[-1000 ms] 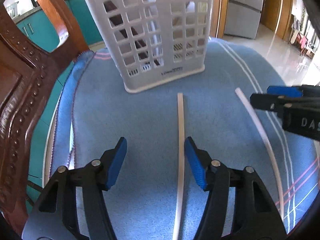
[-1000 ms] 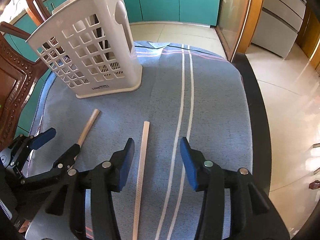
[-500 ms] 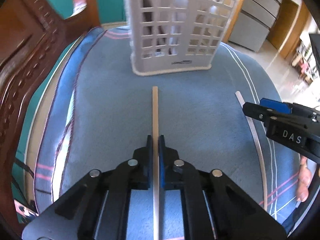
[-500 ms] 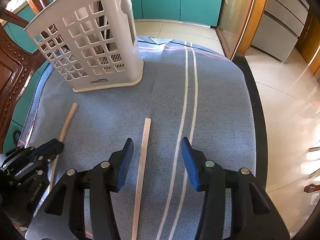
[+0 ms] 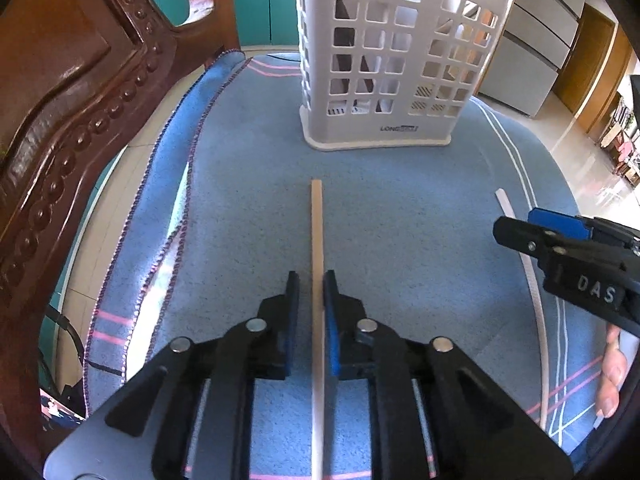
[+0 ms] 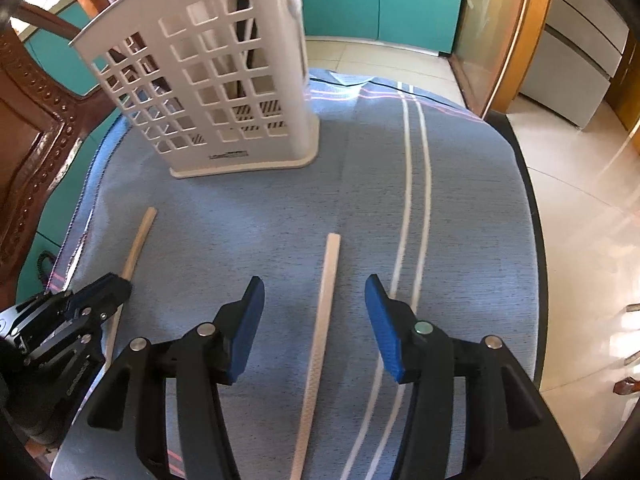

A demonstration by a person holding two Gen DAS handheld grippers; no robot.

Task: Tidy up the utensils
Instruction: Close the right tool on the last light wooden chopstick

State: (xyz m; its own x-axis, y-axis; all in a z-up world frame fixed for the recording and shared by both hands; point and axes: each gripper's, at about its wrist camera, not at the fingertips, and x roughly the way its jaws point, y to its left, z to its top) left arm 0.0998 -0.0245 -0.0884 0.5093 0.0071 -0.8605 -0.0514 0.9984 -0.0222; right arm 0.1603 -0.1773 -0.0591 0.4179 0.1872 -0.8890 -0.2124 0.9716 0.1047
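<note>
A white lattice utensil holder (image 5: 392, 60) stands upright at the far side of a blue cloth; it also shows in the right wrist view (image 6: 224, 96). My left gripper (image 5: 311, 280) is shut on a pale wooden chopstick (image 5: 317, 224) that points at the holder; the chopstick also shows in the right wrist view (image 6: 138, 240). My right gripper (image 6: 314, 292) is open and straddles a second white chopstick (image 6: 324, 312) lying on the cloth, without touching it. That chopstick appears in the left wrist view (image 5: 534, 292) partly behind the right gripper (image 5: 560, 240).
The blue striped cloth (image 6: 460, 220) covers a round table. A carved wooden chair back (image 5: 72, 92) rises close on the left. The table edge (image 6: 536, 216) drops to tiled floor on the right. Dark utensils stand inside the holder.
My left gripper moved over the wooden chopstick and closed on it. My right gripper shifted slightly left so the white chopstick lies centred between its open fingers.
</note>
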